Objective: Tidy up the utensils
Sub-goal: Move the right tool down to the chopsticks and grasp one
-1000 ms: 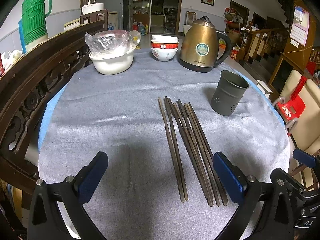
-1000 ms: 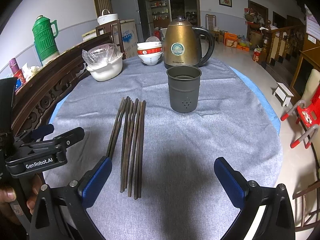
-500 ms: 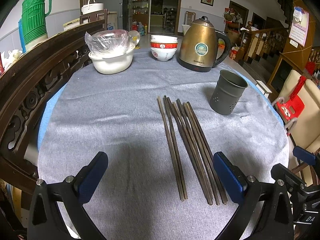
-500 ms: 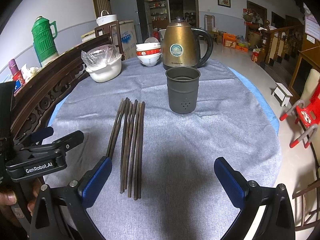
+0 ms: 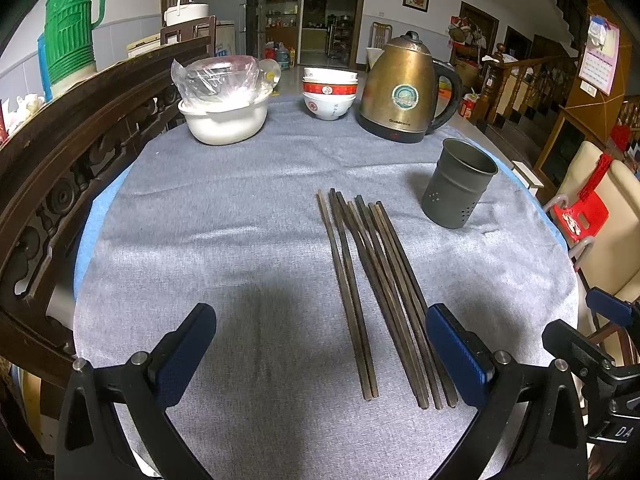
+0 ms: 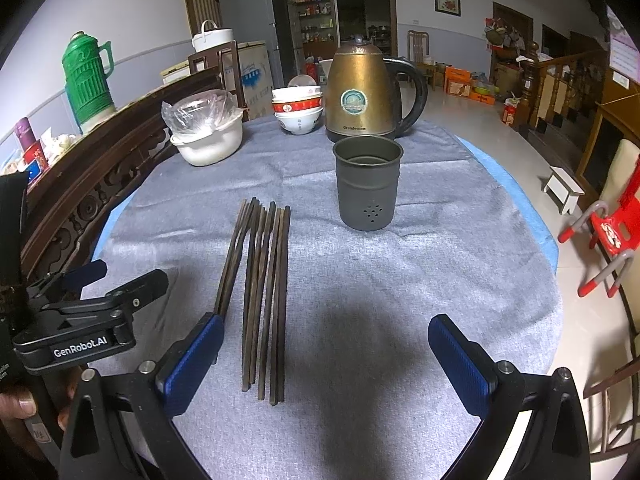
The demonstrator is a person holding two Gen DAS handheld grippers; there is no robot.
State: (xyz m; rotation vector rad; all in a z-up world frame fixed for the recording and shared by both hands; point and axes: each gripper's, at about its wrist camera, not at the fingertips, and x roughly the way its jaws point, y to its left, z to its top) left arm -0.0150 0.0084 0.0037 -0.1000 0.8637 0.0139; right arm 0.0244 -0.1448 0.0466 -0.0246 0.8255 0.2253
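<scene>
a round desk (image 5: 200, 240) covered with a grey cloth, seen from two hand-held grippers. a bundle of dark wooden chopsticks (image 5: 376, 280) lies flat on the cloth near the middle, side by side, pointing away from the cameras. a grey metal utensil holder (image 5: 458, 184) stands upright and looks empty, just beyond and to the right of the chopsticks, apart from them. it is likely where the chopsticks are meant to go.

the left gripper (image 5: 320, 356) hovers low over the near ends of the chopsticks, jaws spread wide and holding nothing. the right gripper (image 6: 326, 364) hovers beside it, jaws also wide apart and empty, with the chopsticks just inside its left finger. neither touches anything, so no picking up appears to have begun.

at the far edge stand a brass-coloured kettle (image 6: 360, 96), stacked bowls (image 6: 298, 114) and a white pot (image 5: 224, 116) with plastic wrap inside, well clear of the work area.
</scene>
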